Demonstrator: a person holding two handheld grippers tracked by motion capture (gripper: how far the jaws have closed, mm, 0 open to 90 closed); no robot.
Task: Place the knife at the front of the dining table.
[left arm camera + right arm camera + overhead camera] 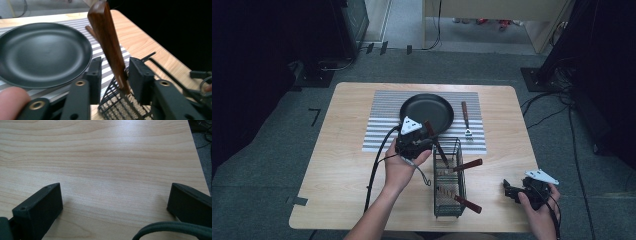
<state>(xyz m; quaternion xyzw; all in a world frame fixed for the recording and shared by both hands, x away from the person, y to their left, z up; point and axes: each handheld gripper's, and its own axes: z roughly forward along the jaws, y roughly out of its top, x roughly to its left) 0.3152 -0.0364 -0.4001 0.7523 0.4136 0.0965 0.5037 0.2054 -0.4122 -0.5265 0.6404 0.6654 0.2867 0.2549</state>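
Left tool (424,141): jaws around a wooden utensil handle (110,47) standing in the wire basket (449,192); one pad meets the wood, a gap shows at the other. Behind it, black pan (427,111) on a striped mat (382,122). Two more wooden-handled utensils (468,165) lean from the basket beside the held one. Fork (466,120) lies on the mat's right part. Right tool (512,191): jaws wide apart over bare bench (110,157), holding nothing.

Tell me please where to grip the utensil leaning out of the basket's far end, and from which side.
Grip the wooden handle above the basket rim, since its working end is buried in the mesh. Come from the basket's left, as the left gripper does: its jaws stand either side of the slanted handle, not yet pressing.
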